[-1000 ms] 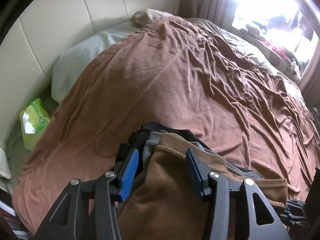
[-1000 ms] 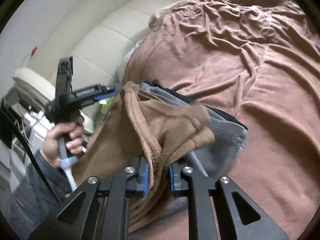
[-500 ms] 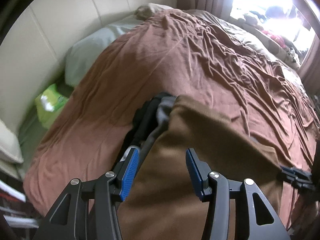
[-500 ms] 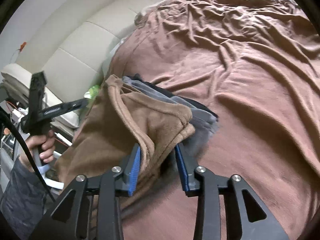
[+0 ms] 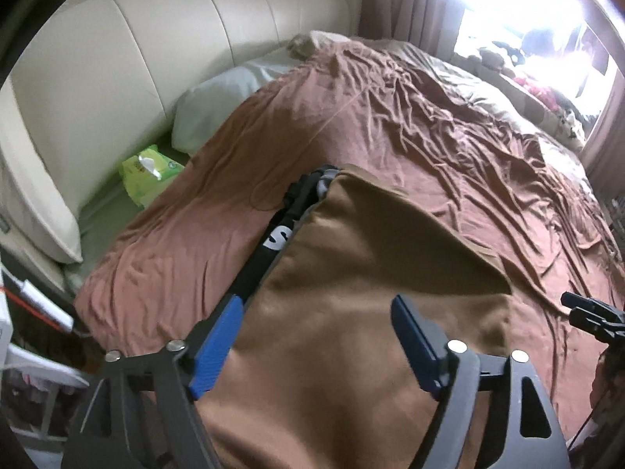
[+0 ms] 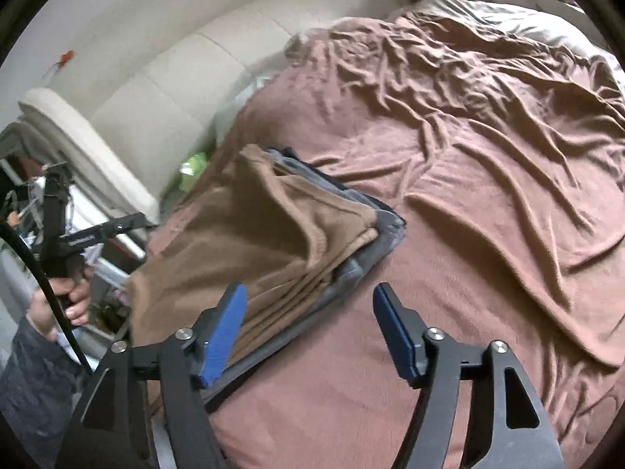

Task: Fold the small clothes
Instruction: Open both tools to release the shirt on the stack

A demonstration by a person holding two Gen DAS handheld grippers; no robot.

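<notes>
Brown garment [image 5: 351,293] lies lengthwise toward headboard [image 5: 156,47].

Matt fleecy brown garment [image 6: 265,234]

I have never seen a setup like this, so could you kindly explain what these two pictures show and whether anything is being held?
No robot here: a person holds a two-finger tool in each hand, each with a camera looking along its blue-padded fingers. One picture is from the left gripper, the other from the right gripper, which also sees the person's left hand on its handle. On the bed's rusty-brown blanket lies a stack of folded clothes: a tan garment on top, grey clothing and a black garment beneath. A green tissue pack sits by the headboard. Both grippers' fingers are opening and grip nothing.
</notes>
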